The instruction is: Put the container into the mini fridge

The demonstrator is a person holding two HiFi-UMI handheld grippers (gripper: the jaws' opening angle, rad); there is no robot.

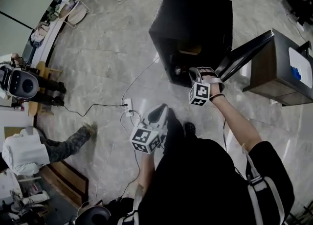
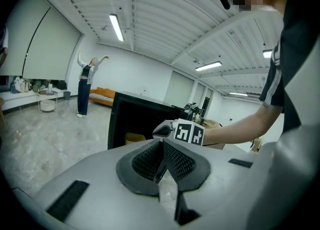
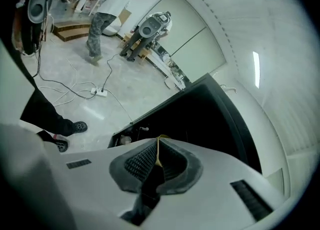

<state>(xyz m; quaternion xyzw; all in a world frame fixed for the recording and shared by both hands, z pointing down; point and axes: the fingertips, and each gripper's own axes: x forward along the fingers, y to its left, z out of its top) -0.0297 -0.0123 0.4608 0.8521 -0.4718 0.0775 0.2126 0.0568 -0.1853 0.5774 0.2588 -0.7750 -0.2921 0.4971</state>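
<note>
The black mini fridge (image 1: 195,21) stands on the floor with its door (image 1: 247,53) swung open to the right. A tan-yellow container (image 1: 190,49) sits inside it, also seen as the yellow container (image 2: 134,138) in the left gripper view. My right gripper (image 1: 194,74) is at the fridge's opening, just below the container, jaws all but closed. A thin yellow sliver (image 3: 158,149) shows in the slit between them, and no held body is visible. My left gripper (image 1: 159,115) hangs lower left, away from the fridge, shut and empty (image 2: 161,161).
A power strip (image 1: 128,106) with trailing cables lies on the floor left of the fridge. A dark cabinet (image 1: 281,70) stands behind the open door. A crouching person (image 1: 34,153) and a machine on a stand (image 1: 22,83) are at the far left.
</note>
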